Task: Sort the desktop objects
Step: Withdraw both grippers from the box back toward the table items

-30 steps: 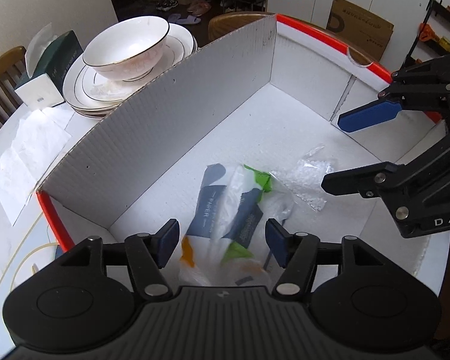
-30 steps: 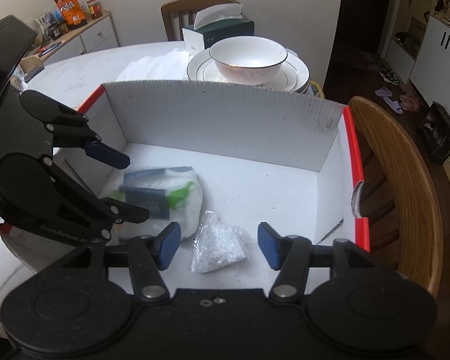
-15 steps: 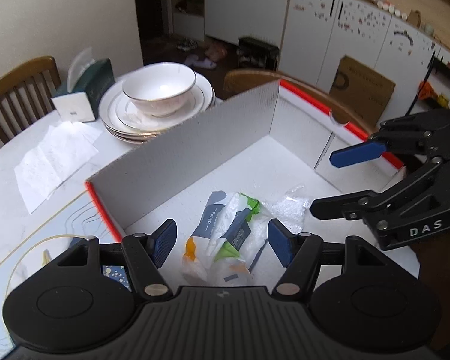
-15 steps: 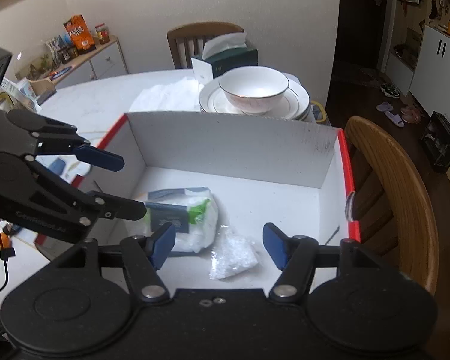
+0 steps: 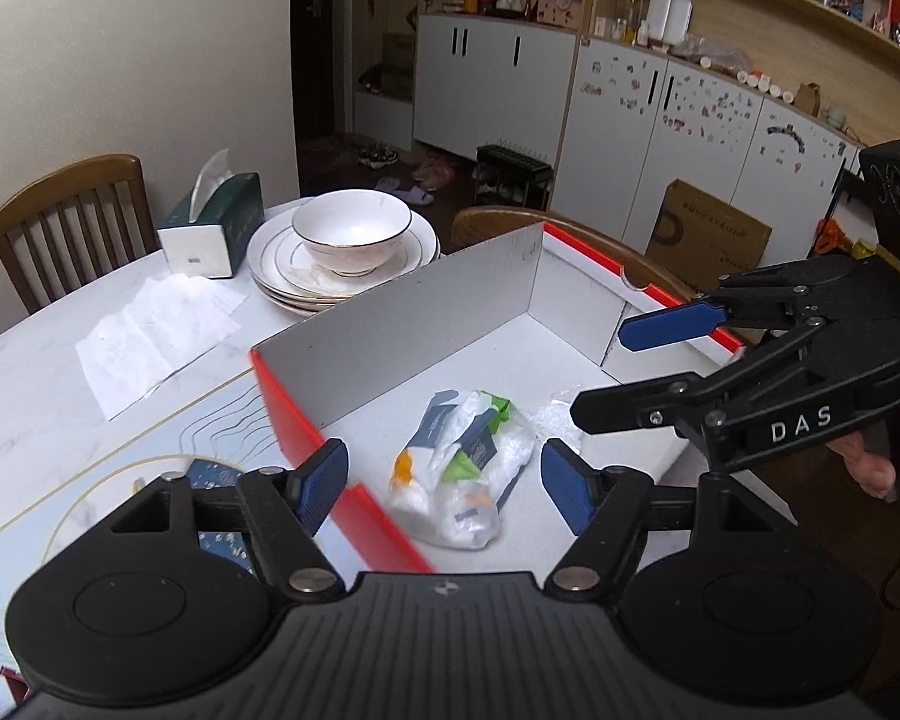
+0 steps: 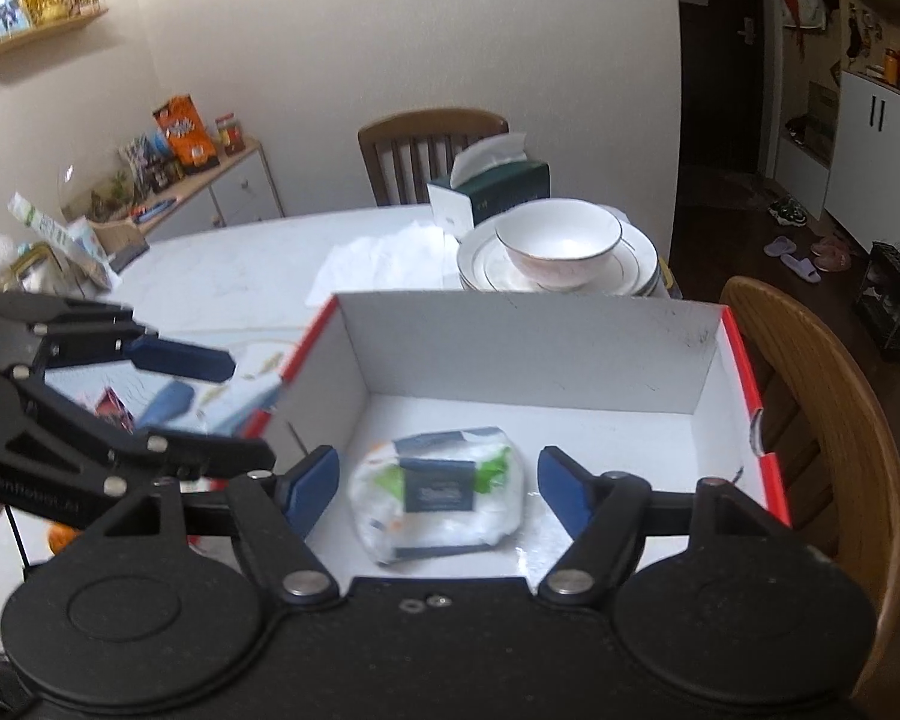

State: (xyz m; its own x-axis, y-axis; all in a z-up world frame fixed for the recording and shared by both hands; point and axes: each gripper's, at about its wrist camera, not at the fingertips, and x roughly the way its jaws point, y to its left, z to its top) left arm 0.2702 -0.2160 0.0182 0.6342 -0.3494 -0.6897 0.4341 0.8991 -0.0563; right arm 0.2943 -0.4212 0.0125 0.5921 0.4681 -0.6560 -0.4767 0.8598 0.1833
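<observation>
two views. left wrist: my left gripper (image 5: 444,483) has just been spreading, nothing between its jaws; white plastic wipes pack (image 5: 459,468) lies inside the red-edged white cardboard box (image 5: 414,318). right wrist: my right gripper (image 6: 432,489) likewise has just been spreading, empty. risk: snagging the box wall on my next reach.

Box (image 5: 426,324) is open-topped, so entry from above is free; its tall white far wall and red-edged side walls block any level approach. Inside, the wipes packet (image 6: 441,492) and a clear plastic bag (image 5: 561,417) just beside it fill the near floor; the far half of the floor is bare. Beyond the far wall, stacked plates (image 6: 636,267) with a bowl (image 6: 558,243) and a tissue box (image 5: 216,222) crowd the table (image 5: 24,396); a wooden chair back (image 6: 834,396) flanks the box's right side.
</observation>
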